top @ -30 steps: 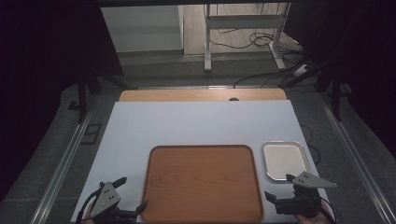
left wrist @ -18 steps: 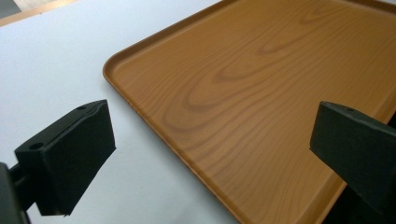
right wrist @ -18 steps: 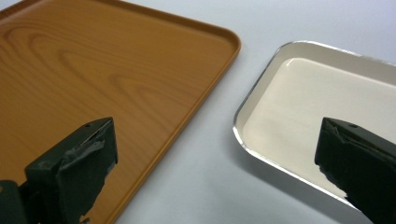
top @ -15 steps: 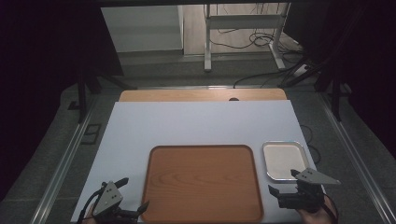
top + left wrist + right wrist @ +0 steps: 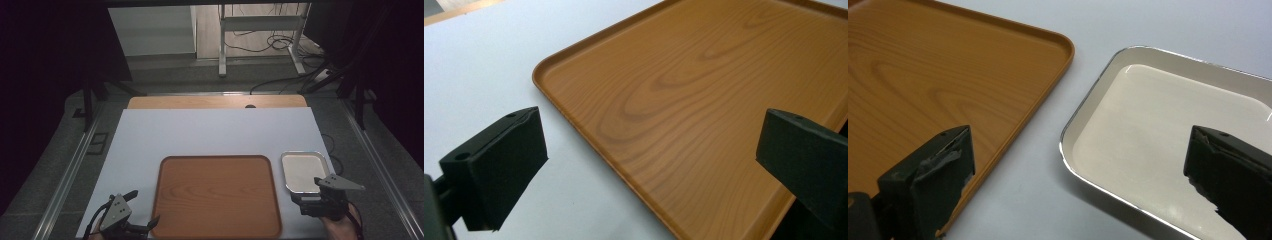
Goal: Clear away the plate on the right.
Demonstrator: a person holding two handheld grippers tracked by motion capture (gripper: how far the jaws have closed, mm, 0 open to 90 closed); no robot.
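A brown wood-grain tray (image 5: 217, 195) lies empty at the table's near middle. Just right of it sits a small empty metal tray (image 5: 304, 171) with a white inside. At the near left corner of the wooden tray my left gripper (image 5: 142, 209) stands open; in the left gripper view its jaws (image 5: 654, 145) straddle the wooden tray's (image 5: 704, 100) rim, gripping nothing. My right gripper (image 5: 307, 197) is open at the metal tray's near edge. In the right gripper view (image 5: 1083, 160) one jaw hangs over the wooden tray (image 5: 938, 75), the other over the metal tray (image 5: 1168, 130).
Both trays rest on a white tabletop (image 5: 215, 135) with a wooden strip (image 5: 217, 102) along its far edge. Beyond that are a dark floor, cables and a metal desk frame (image 5: 260, 45). Rails run down both sides of the table.
My right gripper has moved a little forward, toward the metal tray's near edge. The left gripper has hardly moved.
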